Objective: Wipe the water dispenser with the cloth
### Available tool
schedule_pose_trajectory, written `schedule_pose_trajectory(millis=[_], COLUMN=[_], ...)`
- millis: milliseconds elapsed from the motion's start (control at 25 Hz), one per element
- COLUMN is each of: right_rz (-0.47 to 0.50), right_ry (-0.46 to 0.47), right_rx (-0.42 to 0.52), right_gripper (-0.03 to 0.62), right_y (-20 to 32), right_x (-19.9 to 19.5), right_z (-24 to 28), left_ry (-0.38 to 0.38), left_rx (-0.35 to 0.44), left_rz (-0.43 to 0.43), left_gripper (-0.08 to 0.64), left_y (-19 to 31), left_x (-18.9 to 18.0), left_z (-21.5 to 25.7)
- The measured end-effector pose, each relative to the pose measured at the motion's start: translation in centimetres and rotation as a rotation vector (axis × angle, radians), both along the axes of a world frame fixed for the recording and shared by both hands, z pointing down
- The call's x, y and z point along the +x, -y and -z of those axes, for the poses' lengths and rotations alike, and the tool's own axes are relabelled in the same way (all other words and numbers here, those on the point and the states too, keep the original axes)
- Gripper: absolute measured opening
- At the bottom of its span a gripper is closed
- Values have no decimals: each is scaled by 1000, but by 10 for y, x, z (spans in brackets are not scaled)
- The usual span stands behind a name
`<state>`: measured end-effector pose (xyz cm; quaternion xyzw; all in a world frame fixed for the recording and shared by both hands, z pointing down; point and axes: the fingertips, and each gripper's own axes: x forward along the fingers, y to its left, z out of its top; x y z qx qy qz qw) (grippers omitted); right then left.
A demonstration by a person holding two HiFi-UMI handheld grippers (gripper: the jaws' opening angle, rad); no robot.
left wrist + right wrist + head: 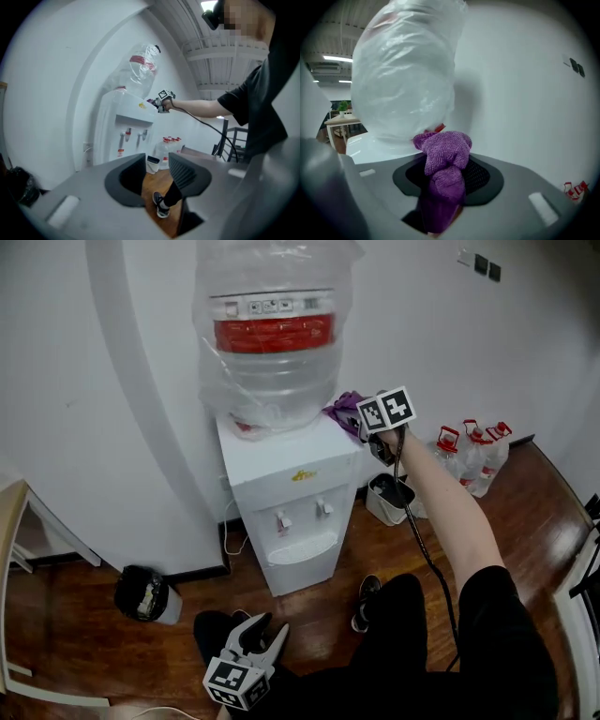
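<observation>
Early in the wipe, by the look of it. Gripping the purple cloth [443, 152] in the right gripper [366, 427], with both jaws clamped on its bunched middle and a loose tuft poking out ahead. Reaching out to the water dispenser [291, 493], with the cloth at the right rear corner of its white top [272, 454], just beside the foot of the plastic-wrapped bottle [272, 343]. Hard to tell whether pressing on the surface yet or hanging just over it. Carrying nothing in the left gripper [262, 629]: jaws apart, with only the floor [84, 634] and a shoe [161, 206] to be seen through the gap, held low and well apart from the dispenser. Judging from that, most of the job yet to do: the top, the front panel, the two taps [302, 514] and the drip tray [302, 547]. Next, probably: lay the cloth flat on the top and sweep across it, keeping the grip tight so as not to shed the cloth. Best to steer round the bottle rather than shove it, since it looks top-heavy and only loosely bagged. After that, down the front and round the taps with light pressure, so as not to push a lever and let water out.
</observation>
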<state>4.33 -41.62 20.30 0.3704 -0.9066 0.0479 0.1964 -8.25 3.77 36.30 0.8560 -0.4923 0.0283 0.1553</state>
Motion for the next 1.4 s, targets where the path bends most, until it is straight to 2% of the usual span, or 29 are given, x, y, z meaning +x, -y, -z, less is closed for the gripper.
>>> schedule_pose_trajectory(millis=[80, 200, 320, 440, 520, 640, 760, 840, 960, 1040, 1120, 1200, 1240, 1320, 1400], right_rz=[-16, -45, 26, 91, 101, 124, 172, 201, 234, 123, -23, -96, -107, -127, -146], right_ry=[13, -27, -124, -349, -468, -492, -413, -333, -140, -69, -37, 31, 78, 166, 219], right_rx=[53, 219, 351, 454, 449, 332, 290, 283, 269, 240, 162, 89, 86, 178, 349], right_gripper=[181, 181, 183, 182, 183, 181, 181, 181, 181, 181, 181, 182, 183, 183, 183], right_y=[-40, -115, -175, -187, -177, -172, -181, -185, -163, -119, -72, -54, -59, -89, -134], right_x=[2, -23, -108, -205, -250, -272, -240, -192, -112, -50, 7, 37, 41, 32, 5], right_z=[9, 27, 25, 16, 23, 32, 28, 20, 21, 23, 13, 2, 0, 9, 22], left_ry=[-15, -35, -24, 18, 40, 33, 23, 22, -10, -30, -40, -44, -41, -31, -21], left_rx=[3, -18, -7, 46, 47, 33, 35, 22, -12, -10, 2, 9, 11, 8, -13], left_rz=[6, -2, -9, 3, 4, 16, 36, 32, 10, -1, -1, 1, -4, -15, -16], left_gripper=[174, 173, 173, 173, 173, 173, 173, 173, 173, 173, 173, 173, 173, 173, 173], left_y=[-2, -2, -1, -7, -15, -25, -29, -28, -21, -14, -10, -9, -10, -12, -10], left_x=[-5, -9, -8, -10, -9, -8, -11, -14, -11, -8, -2, 6, 9, 12, 12], left_z=[-2, -5, 3, 12, 17, 12, 2, 2, 10, 10, 14, 20, 21, 15, 11])
